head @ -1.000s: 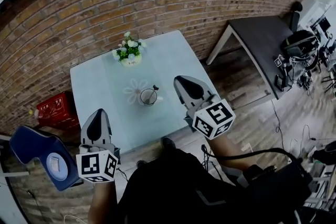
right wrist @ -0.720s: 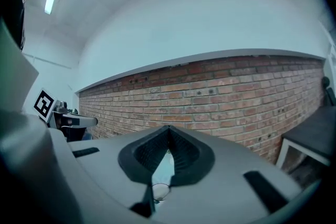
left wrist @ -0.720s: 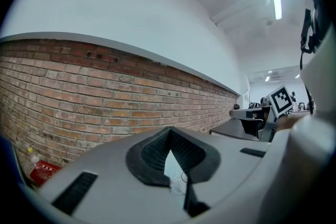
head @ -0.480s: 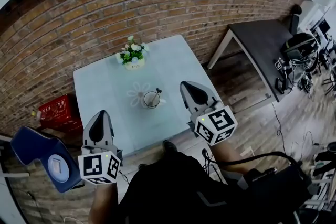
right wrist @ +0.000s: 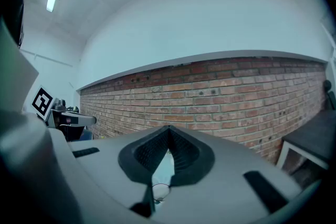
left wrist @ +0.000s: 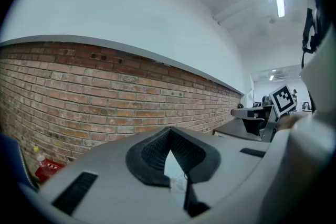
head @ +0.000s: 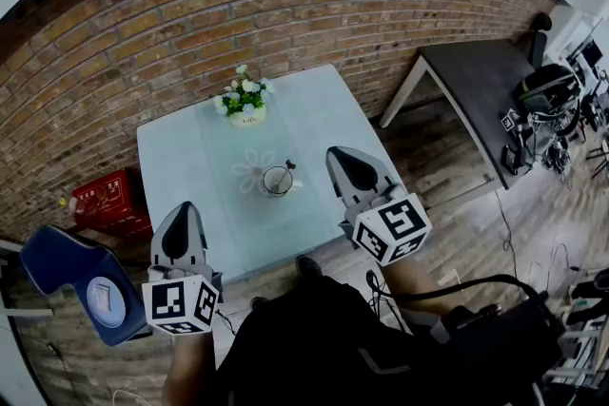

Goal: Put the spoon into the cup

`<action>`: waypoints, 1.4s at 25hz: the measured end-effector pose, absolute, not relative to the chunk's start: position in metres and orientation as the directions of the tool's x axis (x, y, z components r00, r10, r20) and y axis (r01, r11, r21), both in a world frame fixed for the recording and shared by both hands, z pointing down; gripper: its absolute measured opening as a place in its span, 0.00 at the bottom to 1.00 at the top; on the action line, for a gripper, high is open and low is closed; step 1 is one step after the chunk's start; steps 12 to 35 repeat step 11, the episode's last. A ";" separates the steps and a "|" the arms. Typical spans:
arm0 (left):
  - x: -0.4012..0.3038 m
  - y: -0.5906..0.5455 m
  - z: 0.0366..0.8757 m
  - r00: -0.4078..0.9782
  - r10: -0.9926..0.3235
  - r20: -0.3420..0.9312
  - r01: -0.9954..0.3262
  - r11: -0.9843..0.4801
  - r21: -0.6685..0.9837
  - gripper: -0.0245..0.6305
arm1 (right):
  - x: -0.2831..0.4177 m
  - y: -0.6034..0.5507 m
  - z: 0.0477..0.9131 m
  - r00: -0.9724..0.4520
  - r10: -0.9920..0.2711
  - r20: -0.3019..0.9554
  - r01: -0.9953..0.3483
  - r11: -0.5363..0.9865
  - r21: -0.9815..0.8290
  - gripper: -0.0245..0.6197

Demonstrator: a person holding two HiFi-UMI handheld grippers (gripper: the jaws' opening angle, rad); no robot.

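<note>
A small glass cup (head: 276,180) stands near the middle of the pale blue table (head: 190,157). The spoon (head: 285,169) stands in it, its dark handle leaning over the rim to the right. My right gripper (head: 335,152) hovers just right of the cup, apart from it, jaws shut with nothing in them. In the right gripper view the jaws (right wrist: 168,136) meet, and the cup (right wrist: 160,191) shows through the slit below them. My left gripper (head: 181,207) hangs at the table's front left edge, shut and empty; its view shows its gripper (left wrist: 169,136) closed.
A white pot of flowers (head: 245,100) stands at the table's far side by the brick wall. A red crate (head: 107,200) and a blue chair (head: 76,276) are on the left. A dark table (head: 476,71) and office gear stand to the right.
The head view has drifted slightly. Both grippers stay about where they were, and the spoon stays in the cup.
</note>
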State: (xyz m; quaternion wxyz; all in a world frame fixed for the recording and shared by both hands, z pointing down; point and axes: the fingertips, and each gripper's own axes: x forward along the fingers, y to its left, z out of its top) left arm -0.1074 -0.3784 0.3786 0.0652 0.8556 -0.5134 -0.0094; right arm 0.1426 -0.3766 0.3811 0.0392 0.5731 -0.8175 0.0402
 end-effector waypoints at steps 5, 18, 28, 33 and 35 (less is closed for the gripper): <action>-0.105 -0.377 0.380 0.470 -0.881 0.050 -0.879 -0.461 0.123 0.05 | 0.145 -0.376 0.384 -0.342 -0.932 0.121 -0.940 0.341 -0.034 0.06; -0.100 -0.377 0.376 0.469 -0.882 0.049 -0.879 -0.460 0.128 0.05 | 0.151 -0.376 0.381 -0.339 -0.932 0.125 -0.941 0.336 -0.045 0.06; -0.100 -0.377 0.376 0.469 -0.882 0.049 -0.879 -0.460 0.128 0.05 | 0.151 -0.376 0.381 -0.339 -0.932 0.125 -0.941 0.336 -0.045 0.06; -0.100 -0.377 0.376 0.469 -0.882 0.049 -0.879 -0.460 0.128 0.05 | 0.151 -0.376 0.381 -0.339 -0.932 0.125 -0.941 0.336 -0.045 0.06; -0.100 -0.377 0.376 0.469 -0.882 0.049 -0.879 -0.460 0.128 0.05 | 0.151 -0.376 0.381 -0.339 -0.932 0.125 -0.941 0.336 -0.045 0.06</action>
